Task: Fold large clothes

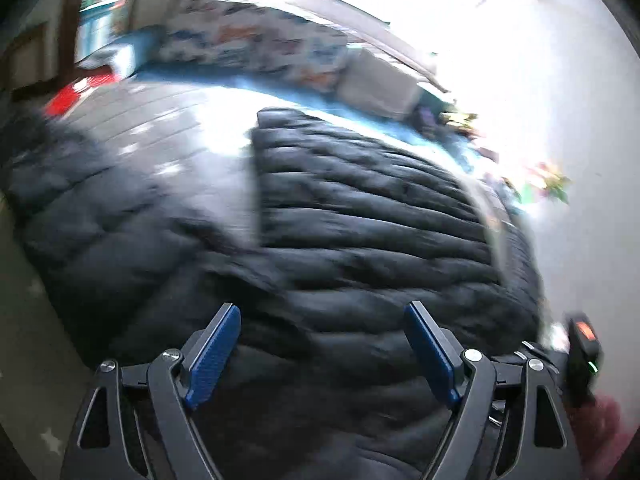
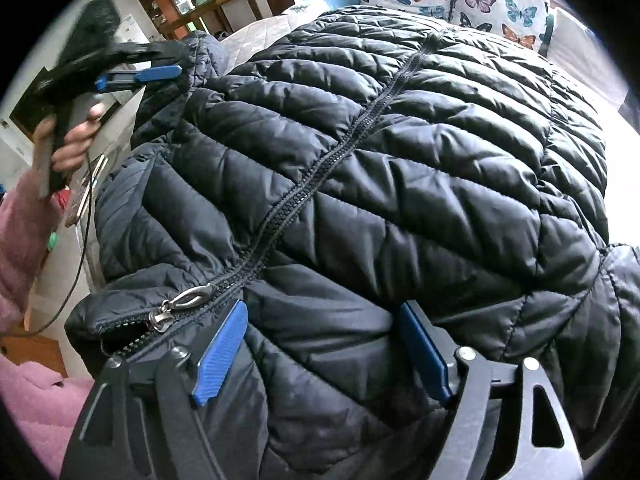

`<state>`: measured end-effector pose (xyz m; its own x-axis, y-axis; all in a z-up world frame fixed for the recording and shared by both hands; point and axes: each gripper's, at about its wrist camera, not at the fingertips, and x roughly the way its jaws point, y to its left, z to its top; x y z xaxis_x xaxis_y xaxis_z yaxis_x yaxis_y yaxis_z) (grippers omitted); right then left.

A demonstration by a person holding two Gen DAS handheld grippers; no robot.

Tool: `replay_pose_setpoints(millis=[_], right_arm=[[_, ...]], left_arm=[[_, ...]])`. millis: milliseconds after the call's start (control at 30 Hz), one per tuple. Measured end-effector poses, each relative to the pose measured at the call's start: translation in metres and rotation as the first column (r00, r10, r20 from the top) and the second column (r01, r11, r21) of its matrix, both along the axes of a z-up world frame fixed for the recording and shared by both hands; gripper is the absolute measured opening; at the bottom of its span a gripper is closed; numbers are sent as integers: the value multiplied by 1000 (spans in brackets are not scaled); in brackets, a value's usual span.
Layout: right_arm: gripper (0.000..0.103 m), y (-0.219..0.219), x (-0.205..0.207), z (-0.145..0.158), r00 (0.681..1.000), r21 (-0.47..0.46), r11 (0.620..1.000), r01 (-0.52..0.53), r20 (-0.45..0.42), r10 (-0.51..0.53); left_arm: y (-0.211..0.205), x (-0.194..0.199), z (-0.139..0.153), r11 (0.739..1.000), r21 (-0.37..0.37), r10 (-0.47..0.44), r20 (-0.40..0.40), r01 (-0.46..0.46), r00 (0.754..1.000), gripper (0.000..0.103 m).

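Evidently, folding has barely begun. The black puffer jacket (image 2: 360, 152) lies zipped across the bed (image 2: 256, 28), reaching its pillow end. The right tool (image 2: 320, 348) is spread wide, gripping nothing, over the collar; the left tool (image 2: 160, 74), beside the far sleeve, cannot be judged there, though its own view shows it spread.

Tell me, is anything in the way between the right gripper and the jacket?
No, nothing visible. The right gripper is open, right over the black jacket near its collar, beside the zipper pull. Only jacket fabric shows between its blue fingers.
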<state>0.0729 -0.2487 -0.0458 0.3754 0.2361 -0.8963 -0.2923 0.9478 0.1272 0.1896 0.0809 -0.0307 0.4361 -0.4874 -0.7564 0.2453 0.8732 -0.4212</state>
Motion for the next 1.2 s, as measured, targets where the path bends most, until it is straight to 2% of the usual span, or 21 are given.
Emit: replay_pose_setpoints(millis=[100,167,233,267,333,433,633,667,800,867,933,1000,1033,1067,1133,1200], right_arm=[[86,0,1,-1,1000,7,1000,-1,-1,1],[86,-1,0,0,1000,8,1000,-5,-1,5],[87,1,2,-1,1000,7,1000,-10,-1,10],[87,0,1,-1,1000,5,1000,-12,-1,12],[88,0,0,-1,1000,3,1000,-16,0,16],[88,-1,-1,0,1000,8,1000,-16,3,16],[88,-1,-2,0,1000,10,1000,-15,3,15],[88,-1,-2,0,1000,12,1000,-16,2,16],[89,-1,0,0,1000,18,1000,-19,-6,19],[89,-1,0,0,1000,19,1000,-22,-9,22],[89,-2,0,0,1000,20,1000,-24,-9,24],[89,-1,0,0,1000,18,999,-27,-8,27],[90,-1,0,0,1000,18,999,-26,-9,27],[90,0,0,0,1000,19,999,-26,-9,26],[91,0,0,0,1000,20,999,-26,-8,26],[91,0,-1,0,1000,23,999,-24,-4,24]], left_arm=[[37,18,-23,992,-69,101,-94,-108,990,89],[56,29,-34,979,-129,140,-138,-158,980,82],[74,39,-36,962,-178,178,-159,-205,971,82],[82,45,-34,958,-173,203,-150,-228,968,82],[93,56,-25,955,-115,262,-112,-274,959,82],[113,78,-14,940,-103,319,-80,-326,944,82],[151,124,-33,890,-197,375,-197,-412,906,82],[155,128,-35,891,-194,374,-199,-411,906,82],[149,147,-44,928,-35,358,-192,-371,914,82],[151,149,-34,931,-22,355,-178,-364,918,82],[163,147,-8,925,-33,372,-106,-378,922,82],[185,142,19,901,-34,432,-5,-432,902,83],[198,137,31,877,-31,480,38,-479,877,87],[206,134,35,860,-28,510,47,-509,859,90],[233,130,32,812,-41,583,19,-582,812,91],[258,126,17,759,-62,646,-45,-648,762,91]])
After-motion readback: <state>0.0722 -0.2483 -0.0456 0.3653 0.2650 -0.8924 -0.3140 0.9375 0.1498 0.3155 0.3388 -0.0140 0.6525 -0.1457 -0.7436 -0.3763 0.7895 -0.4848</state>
